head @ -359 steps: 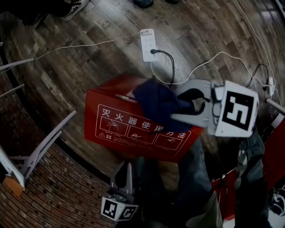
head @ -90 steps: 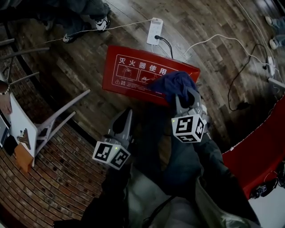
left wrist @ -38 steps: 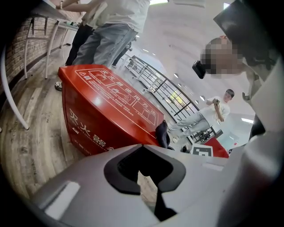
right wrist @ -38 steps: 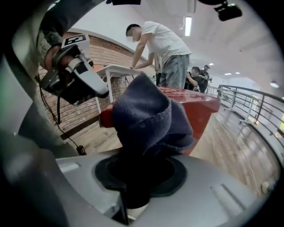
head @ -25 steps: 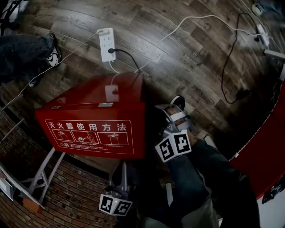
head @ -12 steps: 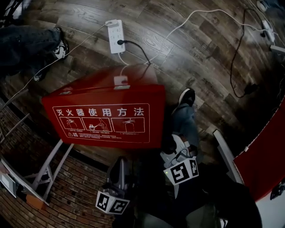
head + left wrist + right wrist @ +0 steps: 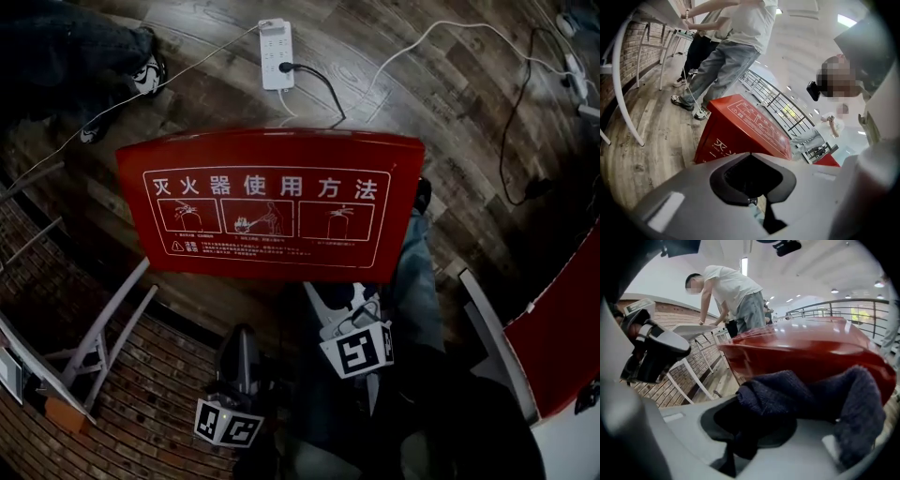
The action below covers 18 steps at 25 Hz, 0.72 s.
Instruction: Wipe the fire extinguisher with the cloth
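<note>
Two fingers of the right gripper [image 7: 740, 439] are clamped on a dark blue cloth [image 7: 806, 394], which bunches over them just short of the red fire extinguisher box [image 7: 267, 211]. The left gripper [image 7: 751, 157] has its fingers pressed together on nothing, set back from the box's near edge. Past the box's far edge a power strip [image 7: 277, 42] and cables [image 7: 506, 112] lie on the wooden floor. White chair legs [image 7: 103, 328] crowd the left side, and a red panel [image 7: 562, 319] closes off the right.
</note>
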Tool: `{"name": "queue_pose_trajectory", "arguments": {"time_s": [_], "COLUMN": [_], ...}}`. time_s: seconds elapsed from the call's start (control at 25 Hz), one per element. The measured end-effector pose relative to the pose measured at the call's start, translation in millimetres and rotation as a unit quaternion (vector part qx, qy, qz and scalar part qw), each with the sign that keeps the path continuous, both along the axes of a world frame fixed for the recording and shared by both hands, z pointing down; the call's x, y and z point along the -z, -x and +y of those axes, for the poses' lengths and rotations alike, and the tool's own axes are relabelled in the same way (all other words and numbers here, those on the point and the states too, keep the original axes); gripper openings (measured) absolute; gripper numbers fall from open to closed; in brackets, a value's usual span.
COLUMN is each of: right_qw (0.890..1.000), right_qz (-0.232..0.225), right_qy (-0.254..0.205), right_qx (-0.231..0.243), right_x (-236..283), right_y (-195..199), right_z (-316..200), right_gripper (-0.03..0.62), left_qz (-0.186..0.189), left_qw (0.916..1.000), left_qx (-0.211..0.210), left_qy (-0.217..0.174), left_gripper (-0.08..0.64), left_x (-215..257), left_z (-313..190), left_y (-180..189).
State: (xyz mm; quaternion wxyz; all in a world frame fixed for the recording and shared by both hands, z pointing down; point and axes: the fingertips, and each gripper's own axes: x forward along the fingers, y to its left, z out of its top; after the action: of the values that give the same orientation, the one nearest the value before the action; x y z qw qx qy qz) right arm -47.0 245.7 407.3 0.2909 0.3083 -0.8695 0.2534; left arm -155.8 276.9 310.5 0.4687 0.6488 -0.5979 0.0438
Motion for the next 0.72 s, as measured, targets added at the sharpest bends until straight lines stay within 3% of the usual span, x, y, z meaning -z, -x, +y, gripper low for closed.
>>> {"name": "queue_pose_trajectory", "arguments": {"time_s": [0.16,0.32,0.48,0.56,0.64,0.72], "right_qw": [0.999,0.995,0.995,0.998,0.999,0.998], "right_qz": [-0.017,-0.029,0.011,0.028,0.026,0.015], "right_qy": [-0.012,-0.024,-0.063,-0.042,-0.014,-0.038], "right_qx": [0.036,0.09,0.079,0.043,0.015,0.049], "right_x": [19,68,109,127,139,151], "right_y": [-9,-43,-91,-109,-107,-82], "right_z": [12,39,17,5,-10,-33], "right_gripper": [0.082,0.082,0.082,0.083,0.083,0.083], "left_qz": [0.009,0.016,0.026,0.02,0.013,0.012], "left_qw": [0.9998,0.9996,0.9983,0.9978,0.9978,0.9977], "left_qx": [0.015,0.011,-0.031,-0.047,-0.047,-0.036], "left_qy": [-0.013,-0.022,-0.043,-0.041,-0.045,-0.056], "left_gripper": [0.005,0.005,0.005,0.005,0.005,0.005], "left_x": [9,23,35,45,54,66], "left_z": [1,-5,-27,-31,-40,-52], "left_y": [6,-3,-23,-29,-28,-28]}}
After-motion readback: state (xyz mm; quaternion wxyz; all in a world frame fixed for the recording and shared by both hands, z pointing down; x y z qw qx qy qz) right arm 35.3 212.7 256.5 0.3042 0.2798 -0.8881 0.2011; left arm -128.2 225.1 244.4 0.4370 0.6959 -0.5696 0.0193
